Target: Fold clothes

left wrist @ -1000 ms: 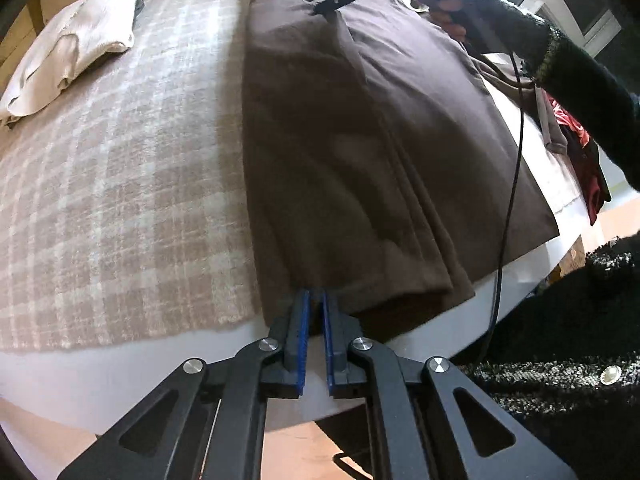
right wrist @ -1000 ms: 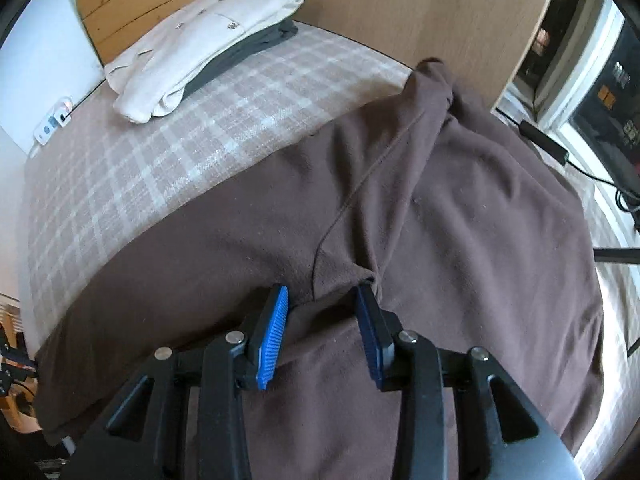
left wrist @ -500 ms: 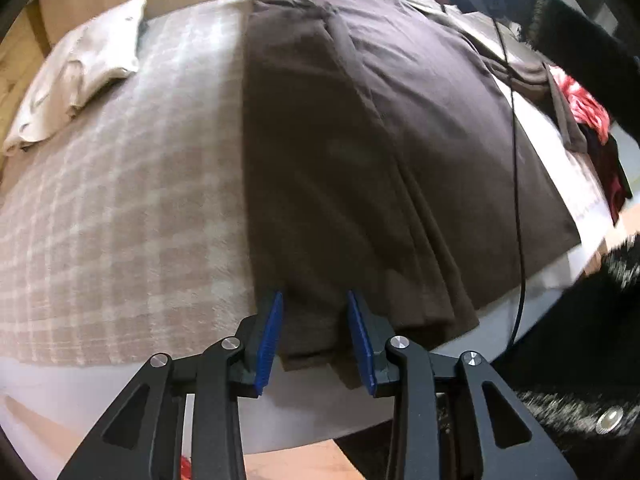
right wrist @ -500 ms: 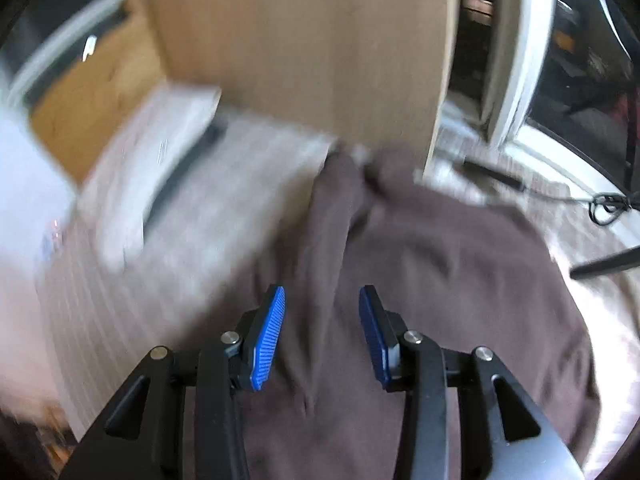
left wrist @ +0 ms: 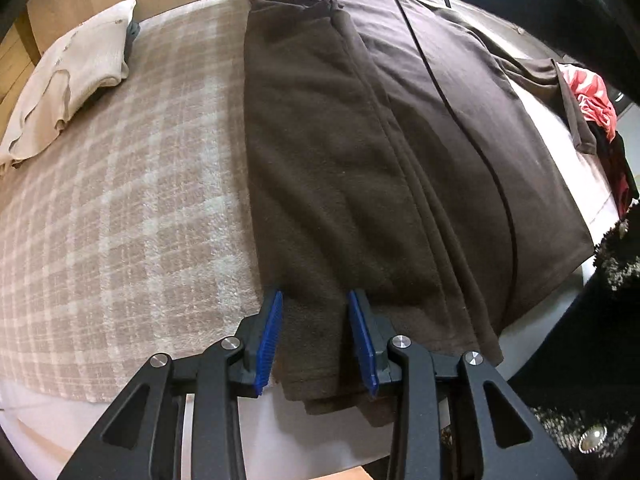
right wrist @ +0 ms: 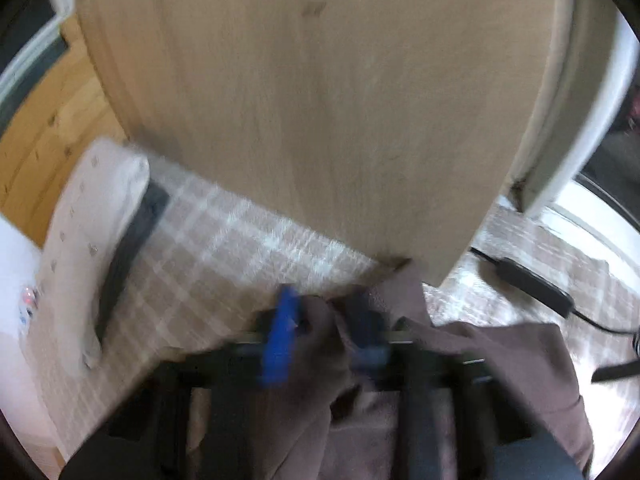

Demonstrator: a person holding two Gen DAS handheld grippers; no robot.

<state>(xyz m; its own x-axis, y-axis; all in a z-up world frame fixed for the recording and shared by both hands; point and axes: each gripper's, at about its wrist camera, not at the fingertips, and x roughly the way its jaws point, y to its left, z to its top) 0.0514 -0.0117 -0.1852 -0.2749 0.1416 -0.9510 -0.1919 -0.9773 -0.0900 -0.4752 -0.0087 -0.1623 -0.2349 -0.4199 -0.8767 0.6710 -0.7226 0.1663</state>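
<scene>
A dark brown garment (left wrist: 360,140), folded lengthwise, lies along the plaid blanket (left wrist: 120,208) from the near edge to the far end. My left gripper (left wrist: 316,338) is open at the near hem, and a strip of hem lies flat between its blue pads (left wrist: 269,340). In the blurred right wrist view my right gripper (right wrist: 323,334) is at the garment's far end (right wrist: 400,292), by the wooden panel. Its pads stand apart with bunched brown cloth (right wrist: 316,344) between them. A black cable (left wrist: 460,120) trails across the garment.
A folded cream garment (left wrist: 72,80) on a dark one sits at the blanket's far left corner (right wrist: 92,248). The wooden panel (right wrist: 320,100) rises just past the far end. Red and dark clothes (left wrist: 592,100) are piled at the right. A black power adapter (right wrist: 532,280) lies beyond.
My left gripper, shut on the hem a second ago, has opened and sits slightly forward over it. My right gripper has swept from the garment's middle to its far end.
</scene>
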